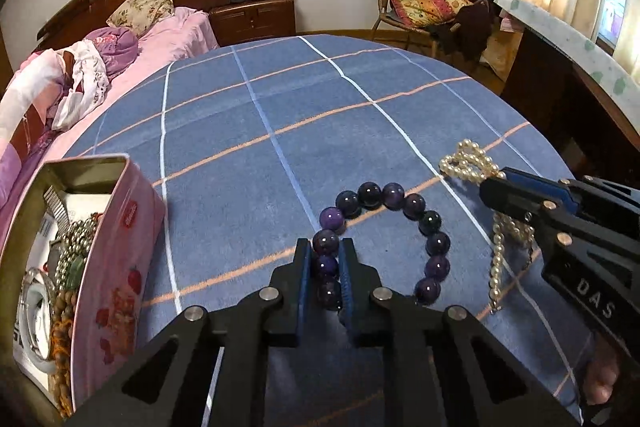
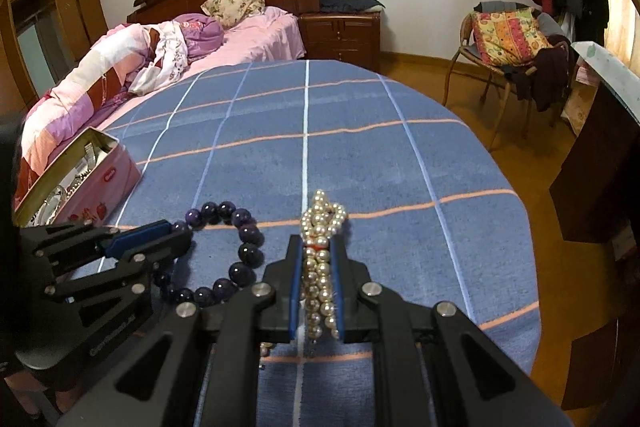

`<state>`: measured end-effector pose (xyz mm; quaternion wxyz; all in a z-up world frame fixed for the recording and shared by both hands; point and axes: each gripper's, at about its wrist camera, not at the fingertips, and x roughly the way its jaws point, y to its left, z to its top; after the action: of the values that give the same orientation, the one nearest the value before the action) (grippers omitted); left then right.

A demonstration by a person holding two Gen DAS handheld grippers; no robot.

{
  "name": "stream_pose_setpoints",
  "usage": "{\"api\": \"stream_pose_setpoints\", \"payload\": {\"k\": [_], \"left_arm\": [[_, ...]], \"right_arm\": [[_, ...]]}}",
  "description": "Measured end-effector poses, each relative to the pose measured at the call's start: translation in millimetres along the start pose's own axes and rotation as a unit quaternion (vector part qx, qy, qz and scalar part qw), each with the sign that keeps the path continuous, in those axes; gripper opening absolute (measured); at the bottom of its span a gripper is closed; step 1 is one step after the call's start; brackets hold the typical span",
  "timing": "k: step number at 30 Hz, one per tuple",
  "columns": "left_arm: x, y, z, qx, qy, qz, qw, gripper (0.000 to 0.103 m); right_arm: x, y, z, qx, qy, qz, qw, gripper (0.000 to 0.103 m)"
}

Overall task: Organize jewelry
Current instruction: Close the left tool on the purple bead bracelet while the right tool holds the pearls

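A: So, why was the left claw (image 1: pixel 325 263) pressed around the purple beads (image 1: pixel 384 243)?

B: I think it wanted to lift them into the pink tin (image 1: pixel 120 247), which sat open off to its left side. A few beads were pinched between its blue pads, and the rest of the ring curled out ahead and to the right, flat on the blue cloth (image 1: pixel 280 99).

A: And the right claw (image 2: pixel 317 281)?

B: It was squeezed tight on the pearl string (image 2: pixel 320 251). The bunched end poked out just past its tips, and the tin was well off to its left.
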<state>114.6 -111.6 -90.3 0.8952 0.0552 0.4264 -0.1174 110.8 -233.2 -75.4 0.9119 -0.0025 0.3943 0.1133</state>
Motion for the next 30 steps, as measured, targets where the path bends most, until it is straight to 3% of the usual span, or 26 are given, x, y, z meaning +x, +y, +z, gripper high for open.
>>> {"api": "stream_pose_setpoints", "payload": {"k": [16,30], "left_arm": [[-65,13,-4,-0.009,-0.088,0.020,0.9958,0.013],[-98,26,-2,-0.020,-0.118,0.018,0.9927,0.013]], "right_arm": [[-16,20,0,-0.023,-0.032,0.012,0.999,0.016],[-44,41,11,-0.034,-0.072,0.035,0.996,0.016]]}}
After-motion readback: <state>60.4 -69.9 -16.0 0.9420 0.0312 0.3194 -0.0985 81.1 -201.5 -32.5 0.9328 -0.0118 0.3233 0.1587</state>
